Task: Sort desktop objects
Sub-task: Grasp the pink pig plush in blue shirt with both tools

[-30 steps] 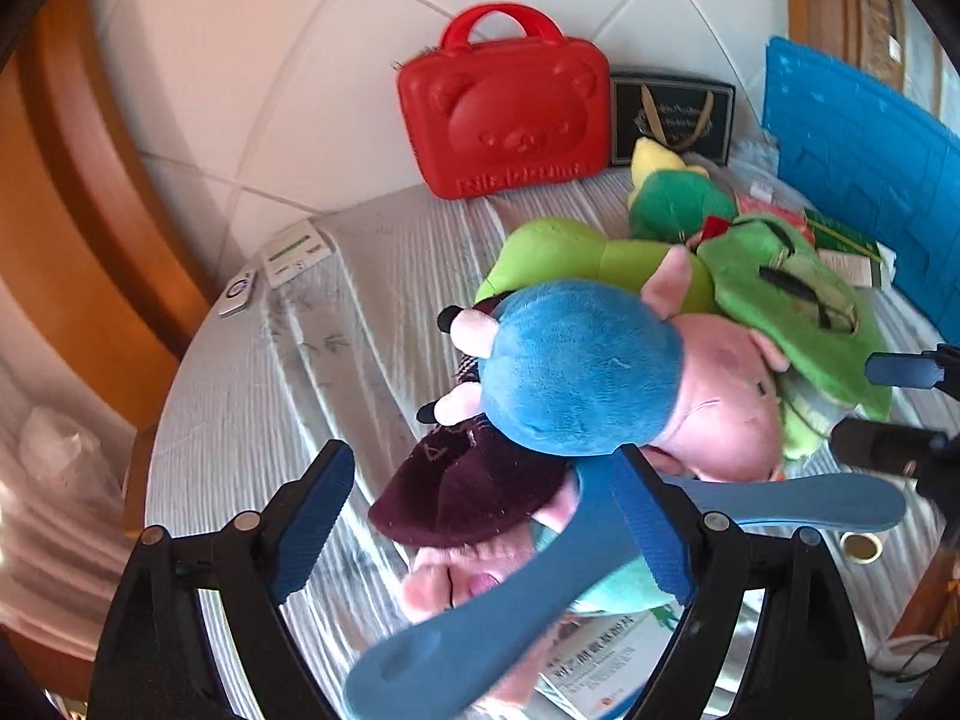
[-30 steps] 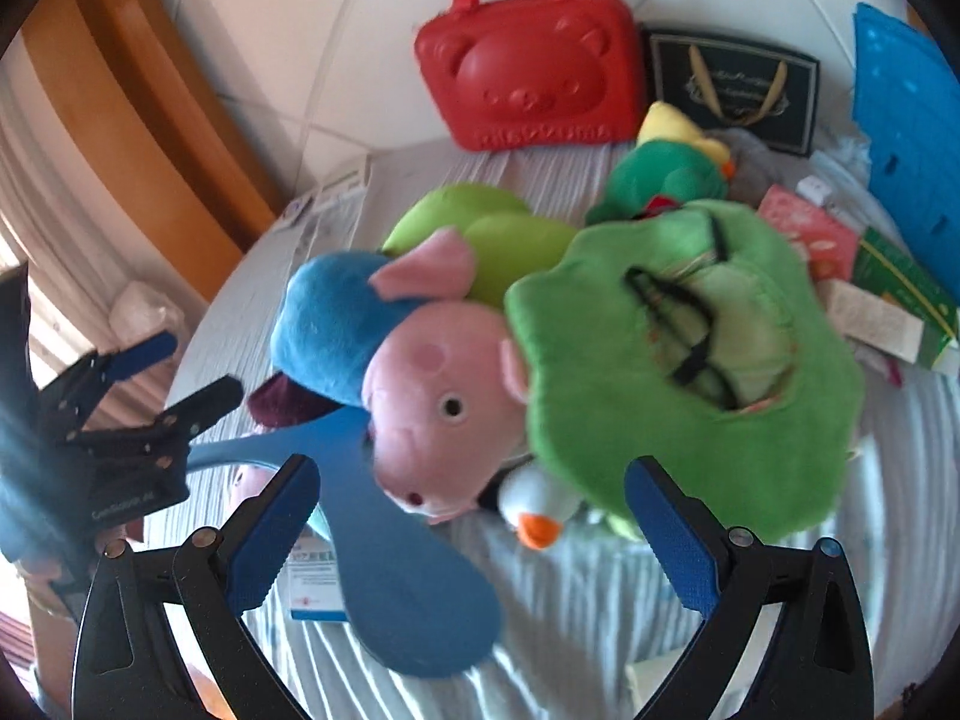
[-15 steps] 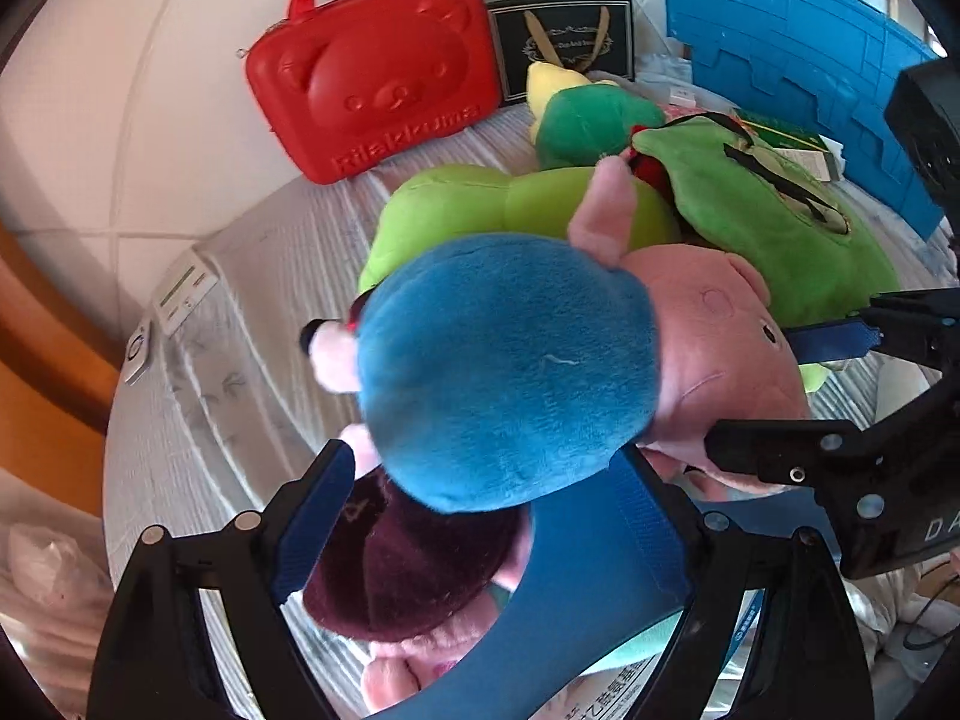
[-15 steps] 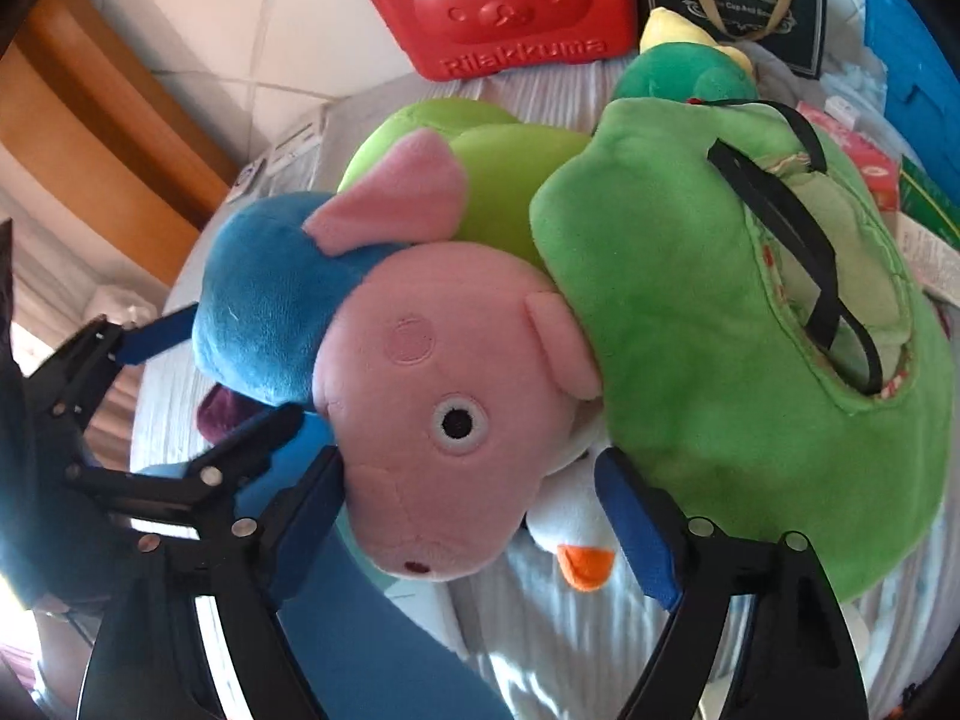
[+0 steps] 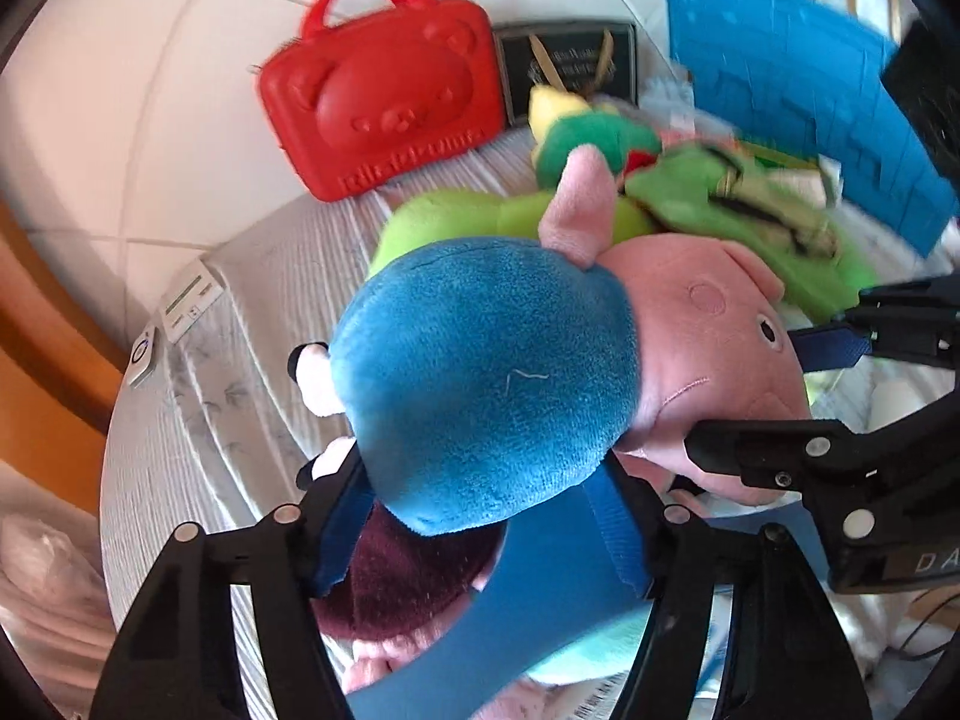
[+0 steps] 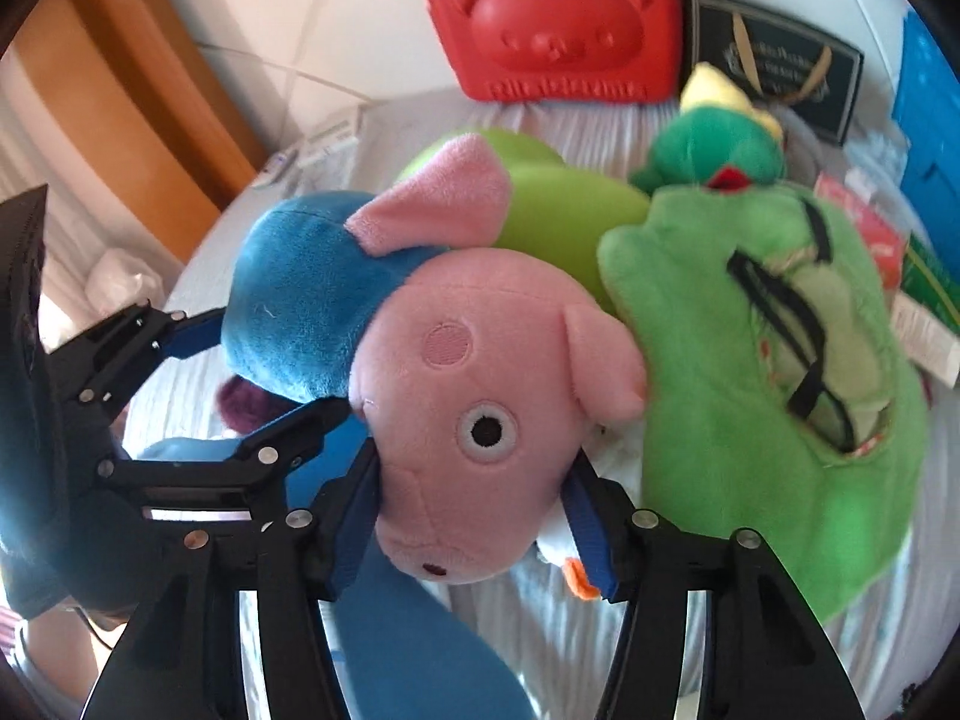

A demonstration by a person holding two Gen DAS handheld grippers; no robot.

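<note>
Surface: a table (image 5: 252,324) under a pale ribbed cloth; crowded with toys and boxes
Room: white tiled wall (image 5: 150,90) behind; a wooden frame (image 6: 138,96) to the left
Back row: red bear case (image 5: 384,96) upright against the wall; a dark gift bag (image 5: 570,60) just beside it; a blue panel (image 5: 798,120) further right
Cloth edge: two small white devices (image 5: 180,312) near the left rim
Pile: pig plush (image 6: 480,396) lying on top, blue body to the left, pink head to the right; a green plush bag (image 6: 780,372) touching its ear side; a maroon cap (image 5: 408,576) and a blue paddle (image 5: 540,600) beneath it
Left gripper (image 5: 486,534): jaws closing; the pig's blue body is between them; pads seem to touch the fabric; firm pressure cannot be told
Right gripper (image 6: 474,528): jaws closing; pads against both sides of the pig's snout
</note>
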